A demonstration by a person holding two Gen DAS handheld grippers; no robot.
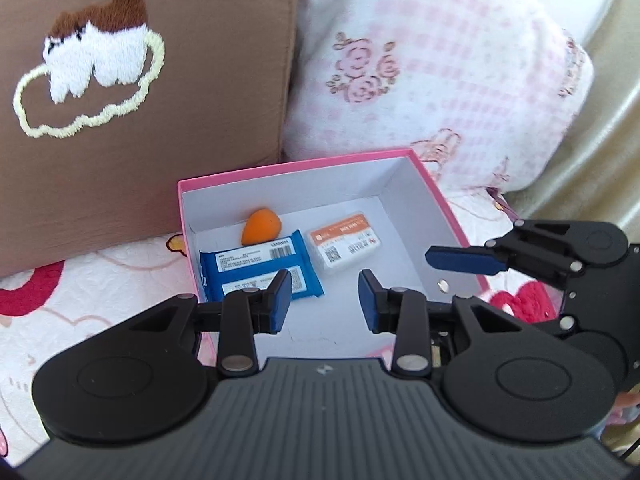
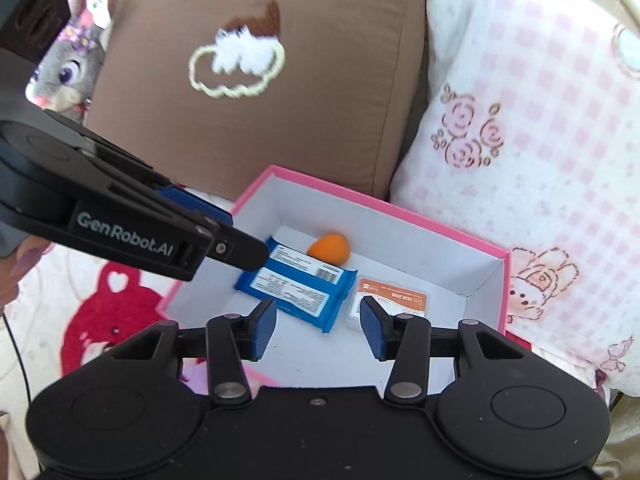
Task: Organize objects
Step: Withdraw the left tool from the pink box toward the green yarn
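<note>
I look down at an open cardboard box with pink outside and white inside [image 1: 404,184], which stands on a quilted bed cover with red and pink cartoon prints [image 1: 80,292]. Three things lie on the floor of the box. A blue flat plastic packet with white labels and barcodes [image 1: 260,270] lies near the left wall. Just behind it, toward the back left corner, there is an orange egg-shaped sponge [image 1: 261,226]. To the right of the packet, a little apart from it, lies a small clear plastic case with an orange and white label [image 1: 346,242].

My left gripper [image 1: 325,300] hangs above the front part of the box. Its blue pads stand with a moderate gap, and nothing is between them. My right gripper [image 2: 318,328] is also above the front part of the box, its jaws apart in the same way and empty. In the left wrist view one finger of it reaches over the right wall of the box.

Behind the box a brown cushion with an embroidered white and brown animal [image 1: 140,100] leans, and beside it a pink checked blanket with rose prints [image 1: 420,60]. In the right wrist view a grey plush rabbit with purple eyes [image 2: 70,68] shows at the upper left.
</note>
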